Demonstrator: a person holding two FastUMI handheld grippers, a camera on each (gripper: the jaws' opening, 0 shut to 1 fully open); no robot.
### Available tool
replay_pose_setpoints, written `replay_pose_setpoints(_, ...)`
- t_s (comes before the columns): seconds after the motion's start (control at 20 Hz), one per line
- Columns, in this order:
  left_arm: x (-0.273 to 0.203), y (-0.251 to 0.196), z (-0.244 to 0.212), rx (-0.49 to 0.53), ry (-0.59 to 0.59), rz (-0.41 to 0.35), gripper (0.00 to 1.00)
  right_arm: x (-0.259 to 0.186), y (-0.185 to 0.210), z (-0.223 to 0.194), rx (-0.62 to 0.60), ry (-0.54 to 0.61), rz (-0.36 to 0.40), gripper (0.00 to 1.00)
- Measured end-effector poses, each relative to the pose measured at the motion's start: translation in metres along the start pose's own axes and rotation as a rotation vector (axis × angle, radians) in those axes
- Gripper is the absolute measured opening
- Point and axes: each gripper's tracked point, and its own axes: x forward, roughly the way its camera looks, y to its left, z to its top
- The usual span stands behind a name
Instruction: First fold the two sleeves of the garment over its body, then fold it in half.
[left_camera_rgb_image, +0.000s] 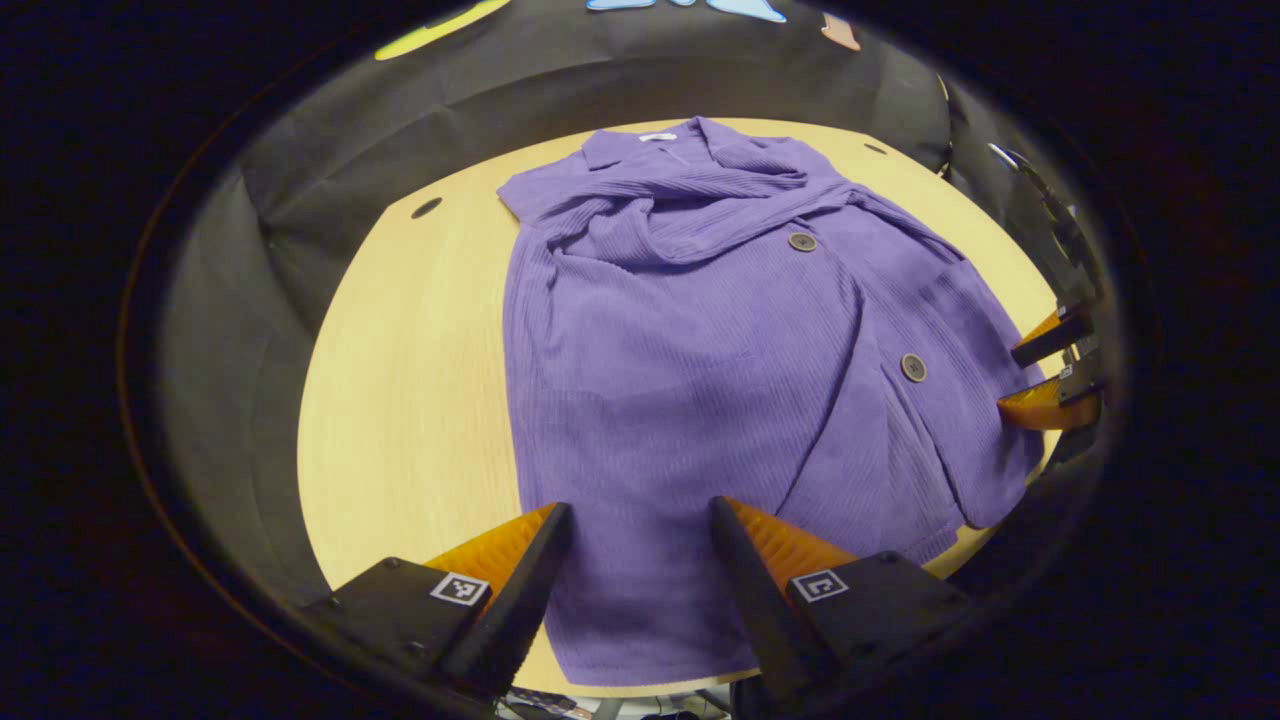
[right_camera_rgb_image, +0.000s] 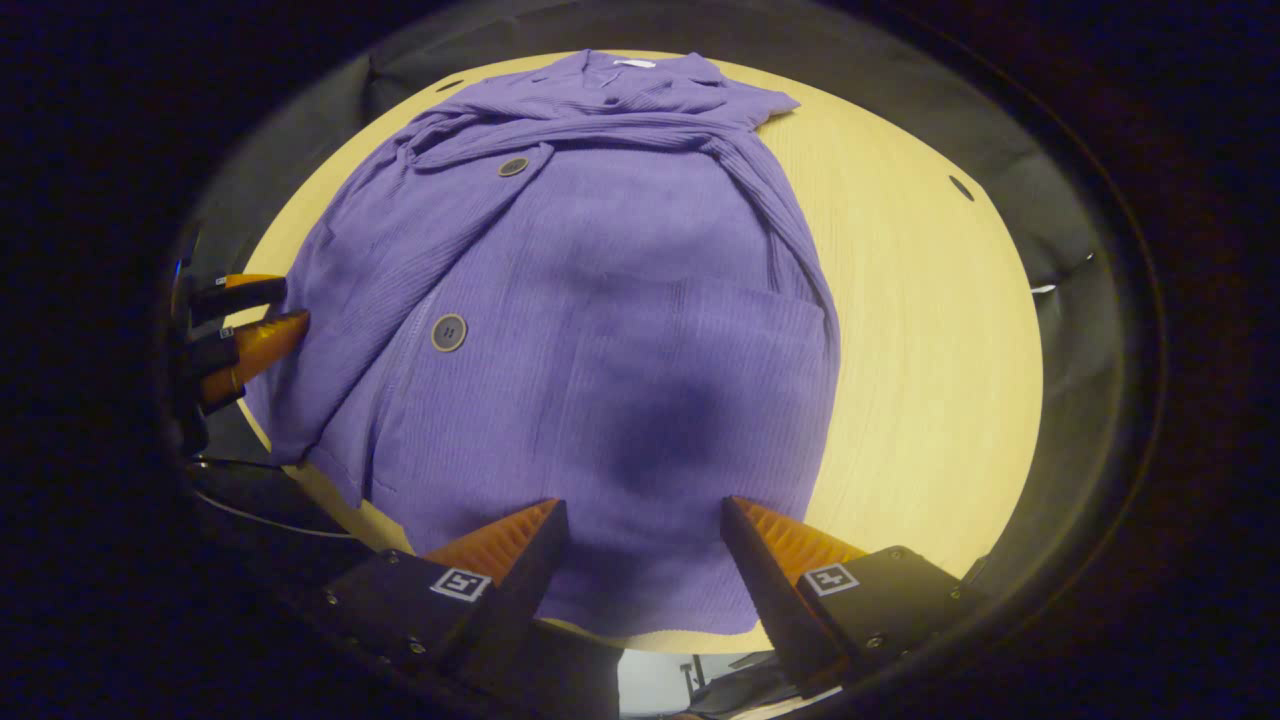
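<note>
Wooden table (left_camera_rgb_image: 400, 400) bears purple garment (left_camera_rgb_image: 690, 370), label (left_camera_rgb_image: 657, 136) unreadable.

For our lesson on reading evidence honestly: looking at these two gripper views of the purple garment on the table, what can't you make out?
- Cuffs of the folded sleeves: lost in bunched folds across the purple garment, left gripper view.
- Near hem: partly covered by the left gripper in its view, by the right gripper in its own.
- Collar label: too small to read.
- Table underside and legs: hidden by its top.
</note>
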Motion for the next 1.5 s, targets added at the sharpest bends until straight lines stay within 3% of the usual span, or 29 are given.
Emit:
replay_pose_setpoints(0.1,0.001,-0.004,-0.001,-0.032,0.004,-0.015,0.94,0.0,0.0,0.0,0.006,0.012,-0.001,0.98)
replay_pose_setpoints(0.15,0.0,-0.005,-0.001,-0.029,0.005,-0.016,0.87,0.0,0.0,0.001,0.006,0.02,-0.002,0.98)
replay_pose_setpoints(0.2,0.001,-0.005,-0.001,-0.018,0.01,-0.019,0.91,0.0,0.0,0.002,0.007,0.031,-0.001,0.98)
replay_pose_setpoints(0.35,0.001,-0.017,0.0,0.01,0.022,-0.062,0.8,0.0,0.001,0.002,0.007,0.053,-0.001,0.98)
replay_pose_setpoints(0.4,0.001,-0.019,0.0,0.022,0.023,-0.069,0.6,0.0,0.0,0.002,0.005,0.057,0.001,0.95)
replay_pose_setpoints(0.45,0.002,-0.021,0.002,0.024,0.022,-0.074,0.53,0.0,0.0,0.006,0.006,0.051,-0.001,0.95)
replay_pose_setpoints(0.55,0.004,-0.024,0.001,0.018,0.033,-0.065,0.39,0.002,0.001,0.008,-0.003,0.042,-0.008,0.75)
replay_pose_setpoints(0.6,0.003,-0.026,0.007,0.011,0.018,-0.067,0.36,0.002,-0.002,0.011,0.0,0.022,-0.022,0.54)
replay_pose_setpoints(0.7,0.005,-0.029,0.006,0.02,0.022,-0.049,0.15,0.003,-0.004,0.011,0.003,0.013,-0.029,0.13)
replay_pose_setpoints(0.75,0.005,-0.029,0.004,0.011,0.025,-0.032,0.14,0.004,-0.003,0.012,0.009,0.016,-0.029,0.11)
replay_pose_setpoints(0.8,0.004,-0.029,0.005,0.008,0.025,-0.014,0.06,0.002,-0.004,0.012,0.001,0.013,-0.025,0.03)
replay_pose_setpoints(1.2,0.0,-0.02,0.017,-0.063,-0.02,-0.011,0.05,-0.005,-0.001,0.025,0.041,-0.056,0.021,0.0)
replay_pose_setpoints(1.5,-0.008,-0.014,0.038,-0.142,-0.055,-0.027,0.05,-0.03,-0.002,0.073,0.122,-0.158,0.076,0.0)
